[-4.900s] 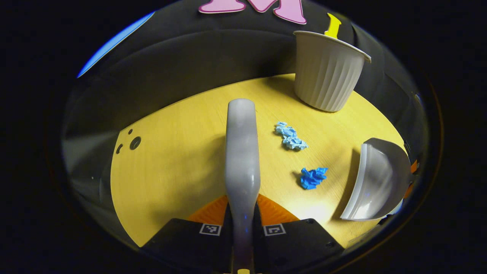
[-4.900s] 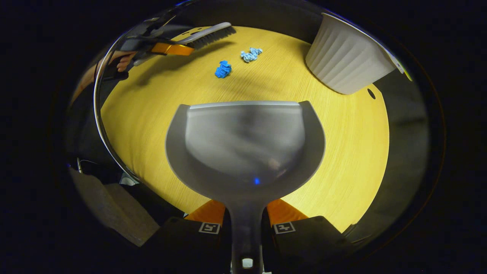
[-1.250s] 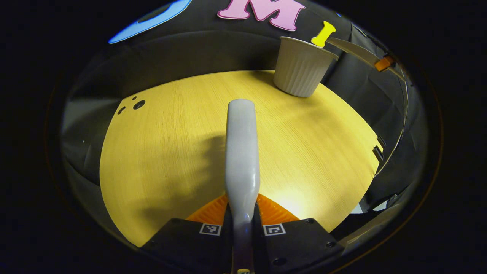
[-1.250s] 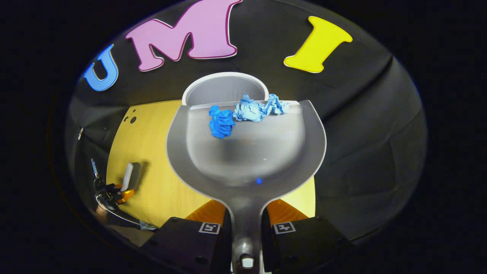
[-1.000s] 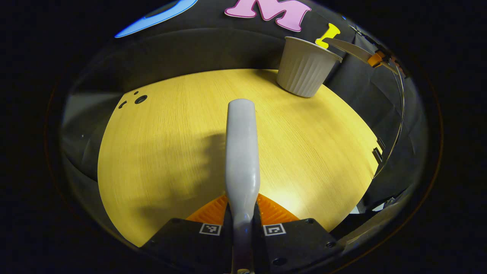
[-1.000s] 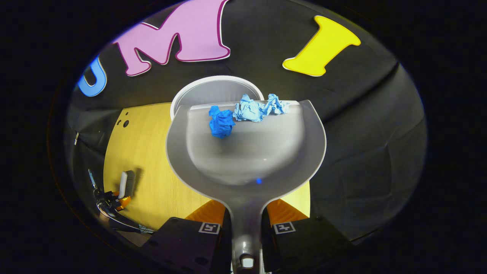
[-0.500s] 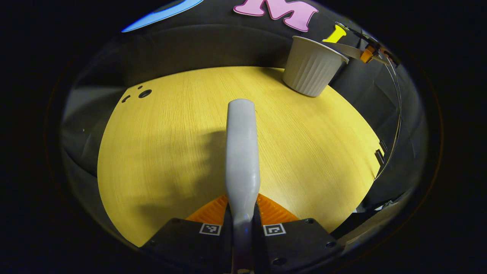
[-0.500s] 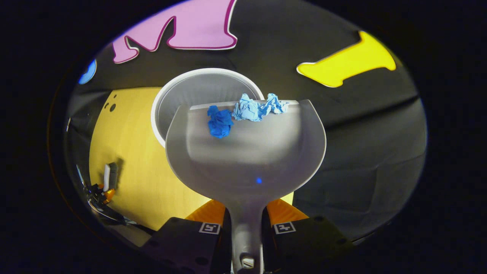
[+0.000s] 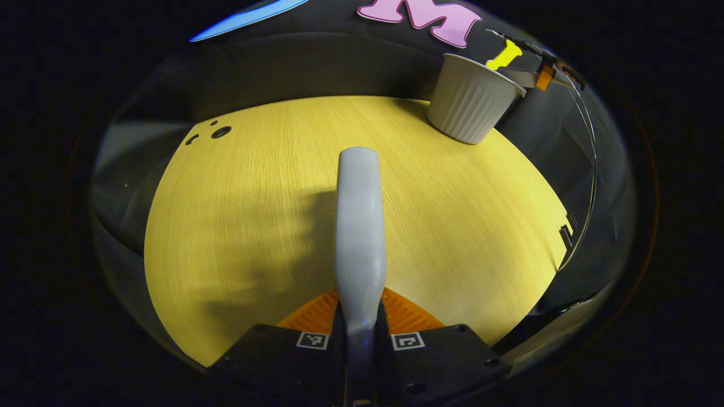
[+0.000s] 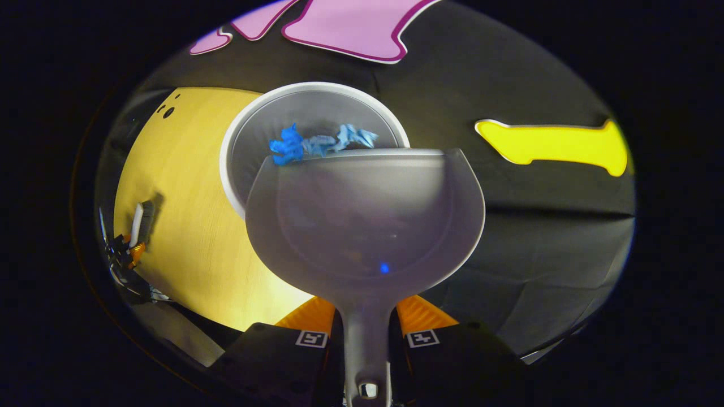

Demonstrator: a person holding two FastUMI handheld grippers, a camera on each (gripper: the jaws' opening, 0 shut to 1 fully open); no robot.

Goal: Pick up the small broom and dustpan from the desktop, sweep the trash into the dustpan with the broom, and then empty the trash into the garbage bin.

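Observation:
My right gripper is shut on the handle of the grey dustpan, which is tipped over the white ribbed garbage bin. Dark blue paper and light blue paper are past the pan's front lip, inside the bin's mouth. My left gripper is shut on the grey broom, held low over the yellow desktop. Far off in the right gripper view, the broom and left gripper sit at the left. In the left gripper view, the bin stands at the desk's far right, the dustpan above its rim.
Small round holes mark the desktop's far left corner. The desk's right edge carries a dark bracket. Black cloth wall rises directly behind the bin.
The dustpan tipped further forward over the bin and both blue papers slid off its lip into the bin's mouth. The broom stayed put low over the desk.

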